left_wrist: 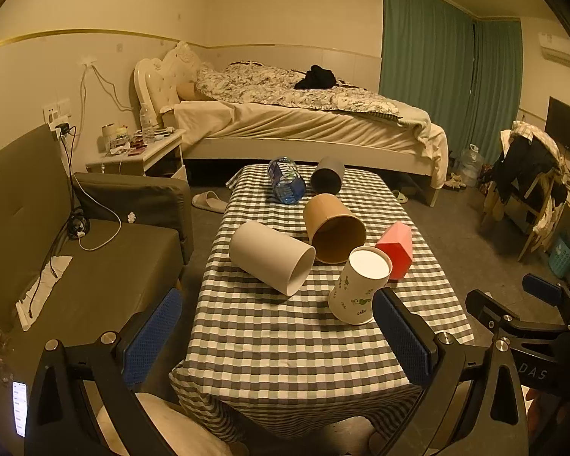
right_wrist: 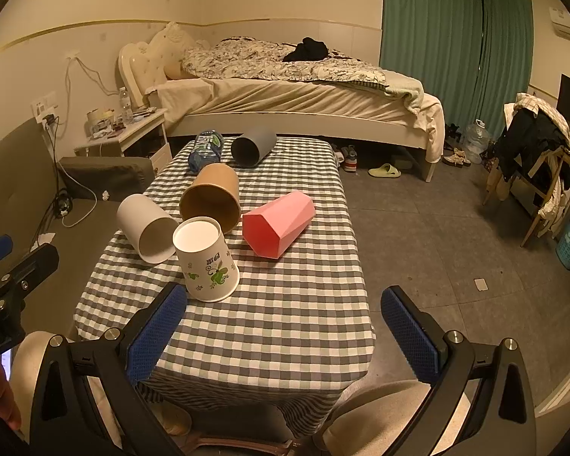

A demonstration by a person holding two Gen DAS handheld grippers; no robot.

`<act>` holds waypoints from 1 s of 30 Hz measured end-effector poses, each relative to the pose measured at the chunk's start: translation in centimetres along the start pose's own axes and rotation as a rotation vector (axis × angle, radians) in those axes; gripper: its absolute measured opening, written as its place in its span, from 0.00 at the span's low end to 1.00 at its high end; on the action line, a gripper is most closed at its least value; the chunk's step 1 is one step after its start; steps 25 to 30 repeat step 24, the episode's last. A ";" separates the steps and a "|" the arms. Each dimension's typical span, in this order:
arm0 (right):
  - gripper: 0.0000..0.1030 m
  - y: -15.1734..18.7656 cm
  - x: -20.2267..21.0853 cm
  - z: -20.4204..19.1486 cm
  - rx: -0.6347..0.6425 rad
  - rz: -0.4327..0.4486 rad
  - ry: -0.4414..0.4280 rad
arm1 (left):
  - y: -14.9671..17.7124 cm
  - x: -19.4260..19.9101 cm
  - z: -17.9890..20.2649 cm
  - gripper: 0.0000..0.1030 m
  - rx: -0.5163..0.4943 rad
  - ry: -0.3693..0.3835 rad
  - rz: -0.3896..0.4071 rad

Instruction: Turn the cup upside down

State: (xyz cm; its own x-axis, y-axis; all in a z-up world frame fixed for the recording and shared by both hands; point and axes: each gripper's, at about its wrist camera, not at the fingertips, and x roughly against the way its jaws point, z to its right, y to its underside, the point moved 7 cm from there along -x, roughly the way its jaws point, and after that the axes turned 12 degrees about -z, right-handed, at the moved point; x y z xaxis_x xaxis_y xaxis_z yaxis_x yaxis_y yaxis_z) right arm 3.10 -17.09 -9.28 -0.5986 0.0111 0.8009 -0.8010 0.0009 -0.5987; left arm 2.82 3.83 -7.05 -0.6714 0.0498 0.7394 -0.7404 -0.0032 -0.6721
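We are holding both grippers back at the near end of the table (right_wrist: 322, 342), and neither is carrying anything. The left gripper (left_wrist: 277, 326) is spread wide, its right blue pad just beside the paper cup (left_wrist: 357, 288). The right gripper (right_wrist: 285, 326) is equally wide, its left pad close to the same cup.

The paper cup, white with a green leaf print, is already standing mouth down on the checked cloth, flat base up and leaning slightly; we are judging that one as finished. Around it four more are lying on their sides: the white cup (right_wrist: 148, 228) touching it on the left, the brown cup (right_wrist: 212, 199) just behind, the pink cup (right_wrist: 279, 224) near on the right, and the grey cup (right_wrist: 252, 146) well apart at the far end beside a water bottle (right_wrist: 205, 150).

We are probably choosing the next cup now. The pink one is lying clear on the right side, so we are favouring the right gripper for it: closing across its flat faces near the middle, lifting clear before rotating, and setting the mouth down flat. The white and brown cups are crowding the paper cup, so we are approaching them from the open side to avoid knocking it over
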 end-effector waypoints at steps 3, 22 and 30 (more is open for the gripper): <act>1.00 -0.1 0.0 -0.1 0.002 -0.002 -0.001 | 0.0 0.0 -0.1 1.00 0.000 0.001 -0.001; 1.00 0.2 -0.4 -0.1 0.001 -0.009 -0.004 | 0.1 0.1 -0.7 1.00 -0.001 -0.008 -0.006; 1.00 0.2 -0.5 -0.1 0.001 -0.011 -0.003 | 0.1 0.1 -0.6 1.00 -0.002 -0.007 -0.007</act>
